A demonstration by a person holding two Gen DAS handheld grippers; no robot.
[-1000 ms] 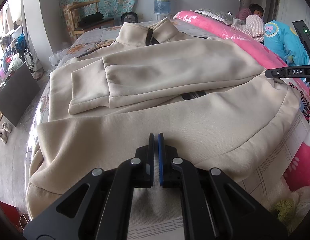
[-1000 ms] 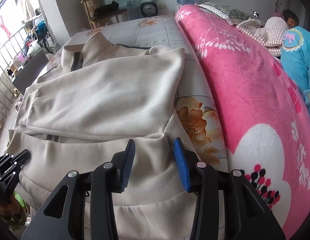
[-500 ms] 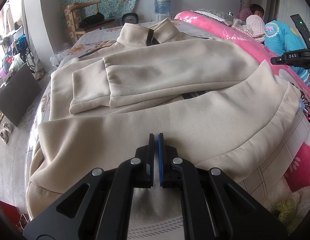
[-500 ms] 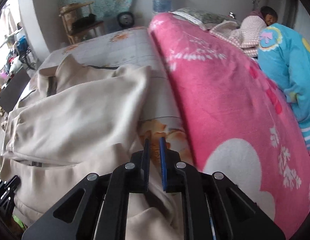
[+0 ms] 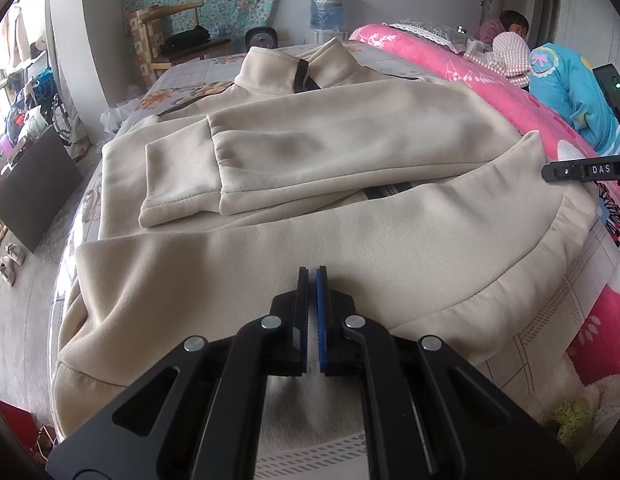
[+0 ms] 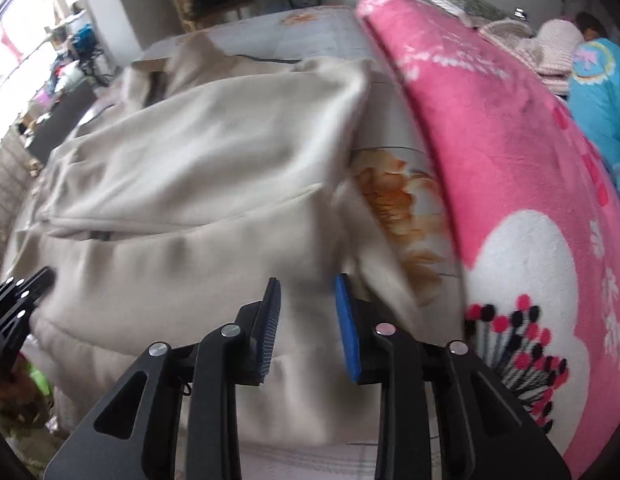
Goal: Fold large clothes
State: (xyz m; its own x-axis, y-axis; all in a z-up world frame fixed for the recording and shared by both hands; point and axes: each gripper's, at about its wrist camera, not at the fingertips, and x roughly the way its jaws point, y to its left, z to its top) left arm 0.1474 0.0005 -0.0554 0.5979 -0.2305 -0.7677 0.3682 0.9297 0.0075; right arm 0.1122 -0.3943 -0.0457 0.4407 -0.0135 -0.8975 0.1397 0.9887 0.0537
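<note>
The beige jacket (image 5: pixel 310 152) lies spread on the bed (image 6: pixel 310 28), sleeves folded in; the left gripper (image 5: pixel 312 276) pinches its hem, probably for folding, while the right gripper (image 6: pixel 307 288) hovers, fingers apart.

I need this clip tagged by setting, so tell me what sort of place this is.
Most likely a lived-in bedroom at home. A beige jacket lies spread on a bed with a floral sheet, a pink plush blanket runs alongside it, and a water dispenser bottle stands by the far wall.
</note>
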